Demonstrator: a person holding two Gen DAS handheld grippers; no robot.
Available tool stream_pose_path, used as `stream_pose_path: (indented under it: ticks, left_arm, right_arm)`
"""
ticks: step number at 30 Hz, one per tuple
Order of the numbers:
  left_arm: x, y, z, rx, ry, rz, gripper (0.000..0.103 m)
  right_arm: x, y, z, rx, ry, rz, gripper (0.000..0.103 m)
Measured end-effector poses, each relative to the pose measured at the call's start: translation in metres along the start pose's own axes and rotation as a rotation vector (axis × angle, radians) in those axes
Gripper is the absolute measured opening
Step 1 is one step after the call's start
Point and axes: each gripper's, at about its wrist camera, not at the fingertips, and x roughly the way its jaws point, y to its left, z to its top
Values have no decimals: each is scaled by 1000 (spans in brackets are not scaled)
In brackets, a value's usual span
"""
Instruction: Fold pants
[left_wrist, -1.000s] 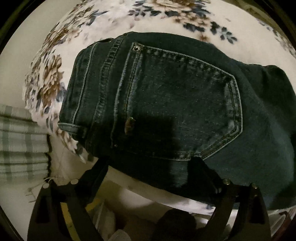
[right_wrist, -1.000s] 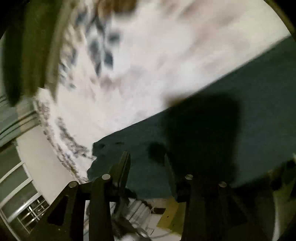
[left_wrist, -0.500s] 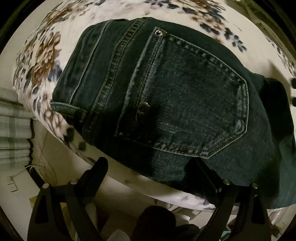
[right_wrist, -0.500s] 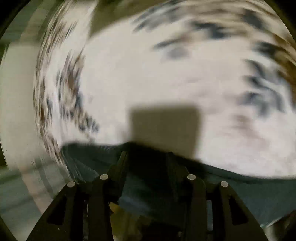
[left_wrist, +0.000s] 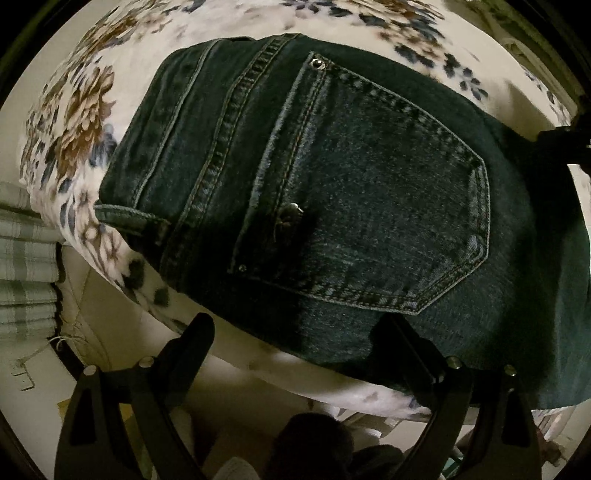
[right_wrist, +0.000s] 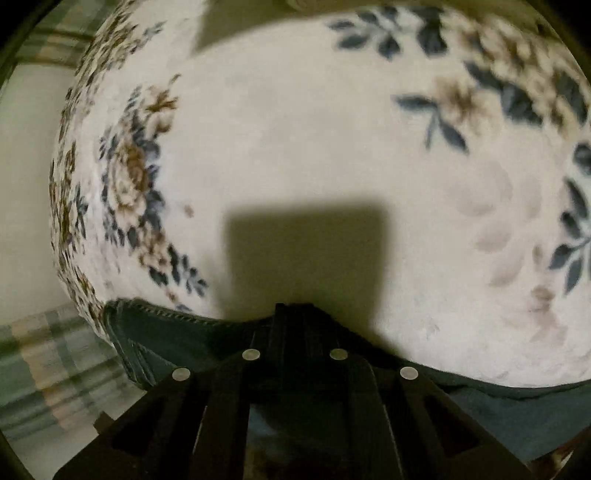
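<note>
Two grippers are working here: the right gripper (right_wrist: 293, 314) is pinching the hem edge of the pants (left_wrist: 332, 206) with fingers pressed together, while the left gripper (left_wrist: 299, 332) is waiting wide apart at the near edge of the seat. I judge a fold is starting, so the next move is probably asking the right one to carry its edge across without slipping. The pants are lying back pocket (left_wrist: 369, 206) up on a floral blanket (right_wrist: 332, 129), with striped cloth (left_wrist: 26, 280) at the left.

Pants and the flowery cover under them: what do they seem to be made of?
Pants: dark denim by the look, matte, with a visible twill weave, pale contrast stitching and metal rivets at the pocket corners. Cover: probably a soft, slightly fuzzy fabric, cream with printed flowers; blur leaves its weave unclear.
</note>
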Motion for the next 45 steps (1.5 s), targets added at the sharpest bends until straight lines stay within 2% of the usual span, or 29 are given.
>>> stream_pose_path:
  ticks: [1,3,4,5,7,11,14,19,21,22,23,25,29,32,33,37,40,41,45]
  left_arm:
    - [-2,-3,1,5,1,10,96]
    - [-11,-4,2,13,-4,33,96]
    - [-17,-5,2,16,-16,33,96]
    - [-25,-7,3,22,-32,30,96]
    - [-42,-16,3,43,-64,20,96]
    - [-63,-61,-2,135,-88,-13,96]
    - [-69,-107,-8,208,-94,-35,96]
    - [-73,-202,-24,334,-103,-61,96]
    - [-70,-244,-35,373,-94,-77,96]
    - [-67,-265,-41,391,-89,-86,96]
    - [-63,-277,-44,401,-82,-92,96]
    - [-55,-308,-55,425,-65,-95,96]
    - [-30,-352,-75,473,-41,-77,96]
    - [-8,-367,-87,489,-8,-34,97]
    - [-6,-368,-88,478,-28,-25,102]
    - [-2,-364,-96,446,-42,-40,103]
    - [1,-362,-105,447,-47,-35,103]
    - [0,-360,-110,451,-48,-34,103]
    - [5,-348,-123,447,-50,-25,103]
  right_arm:
    - [6,-5,3,10,11,30,13]
    - [12,-8,5,26,-2,102,42]
    - [-3,-18,0,40,-40,150,67]
    - [-15,-30,-6,57,-83,188,81]
    - [-43,-64,-24,100,-139,228,85]
    - [-80,-138,-74,192,-230,156,92]
    - [-109,-207,-125,300,-326,121,93]
    - [-155,-354,-228,595,-520,99,92]
    - [-164,-408,-269,709,-592,90,84]
    - [-167,-430,-285,752,-621,80,68]
    - [-166,-452,-299,796,-639,71,57]
    - [-163,-504,-327,900,-669,89,55]
    - [-149,-575,-359,1013,-733,188,55]
    - [-138,-605,-365,1010,-770,270,55]
    - [-135,-613,-365,1003,-792,290,55]
    - [-132,-618,-366,931,-874,344,55]
    - [-132,-624,-367,897,-933,435,55]
    - [-131,-628,-366,887,-950,465,55]
    - [-128,-625,-338,873,-974,495,55]
